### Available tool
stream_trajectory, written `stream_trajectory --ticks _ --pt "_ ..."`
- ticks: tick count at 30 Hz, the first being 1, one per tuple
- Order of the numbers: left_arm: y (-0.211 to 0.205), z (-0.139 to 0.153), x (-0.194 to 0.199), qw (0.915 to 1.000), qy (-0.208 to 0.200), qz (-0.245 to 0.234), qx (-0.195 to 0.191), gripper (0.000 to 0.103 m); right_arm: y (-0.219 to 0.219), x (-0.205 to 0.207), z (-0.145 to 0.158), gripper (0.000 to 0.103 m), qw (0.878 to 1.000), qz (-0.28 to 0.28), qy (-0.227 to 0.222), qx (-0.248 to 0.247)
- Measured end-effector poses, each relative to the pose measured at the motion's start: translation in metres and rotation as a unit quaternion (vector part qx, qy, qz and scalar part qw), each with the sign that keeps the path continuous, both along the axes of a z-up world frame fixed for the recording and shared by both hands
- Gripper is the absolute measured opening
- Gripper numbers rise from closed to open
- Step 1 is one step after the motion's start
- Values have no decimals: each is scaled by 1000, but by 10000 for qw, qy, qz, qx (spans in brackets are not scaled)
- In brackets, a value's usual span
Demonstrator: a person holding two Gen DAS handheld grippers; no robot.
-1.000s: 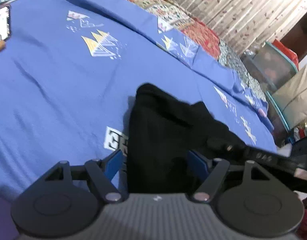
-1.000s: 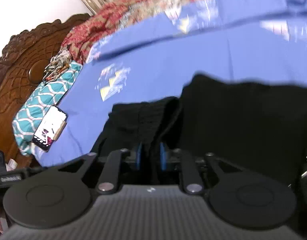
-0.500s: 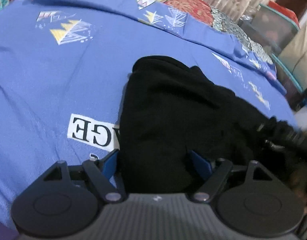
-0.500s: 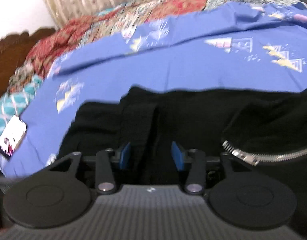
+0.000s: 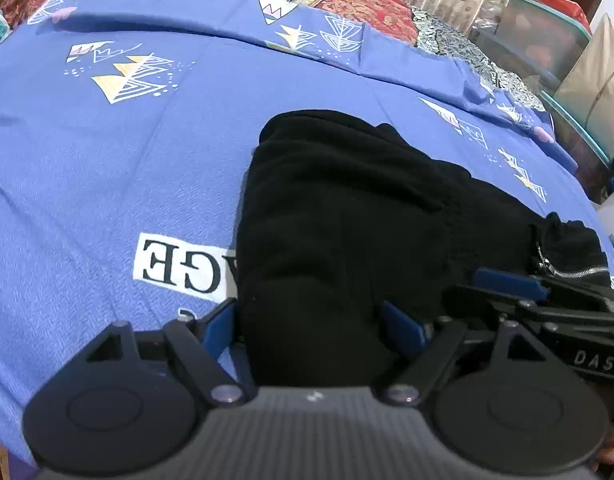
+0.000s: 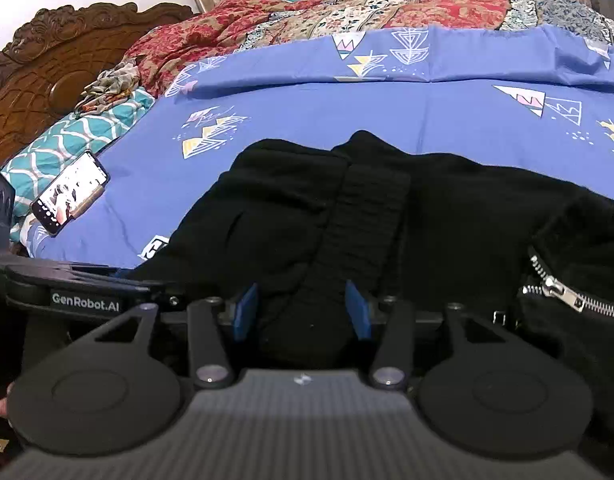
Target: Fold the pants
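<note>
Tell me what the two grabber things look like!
Both match. The left gripper and right gripper have blue finger pads, black linkage bars, two round black discs and a ribbed grey body. Seen from the side, the right one reads "DAS" and the left one "GenRobot.AI" in white.

Pants (image 6: 387, 216) lie on bedsheet (image 6: 307, 120), between the spread fingers of both grippers. Phone (image 6: 69, 194) on sheet, left of pants. Quilt (image 6: 347, 8) behind sheet; headboard (image 6: 47, 64) far left.
</note>
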State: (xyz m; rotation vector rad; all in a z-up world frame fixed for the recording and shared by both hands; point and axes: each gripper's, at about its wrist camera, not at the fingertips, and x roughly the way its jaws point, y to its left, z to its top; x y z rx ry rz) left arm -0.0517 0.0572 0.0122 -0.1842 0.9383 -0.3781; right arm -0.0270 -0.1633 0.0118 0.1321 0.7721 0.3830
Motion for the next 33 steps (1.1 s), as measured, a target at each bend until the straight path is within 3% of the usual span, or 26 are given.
stream_trajectory --ticks 9,29,33 --pt "0 -1 2 10000 37 17 -53 83 -8 -8 3 54 9993 -50 61 374" --pt "-1 -2 2 10000 44 -5 -77 91 -5 -15 2 55 9994 -7 24 333" --pt "-4 -2 1 10000 46 -32 -47 93 -1 -17 4 55 9998 193 -38 62"
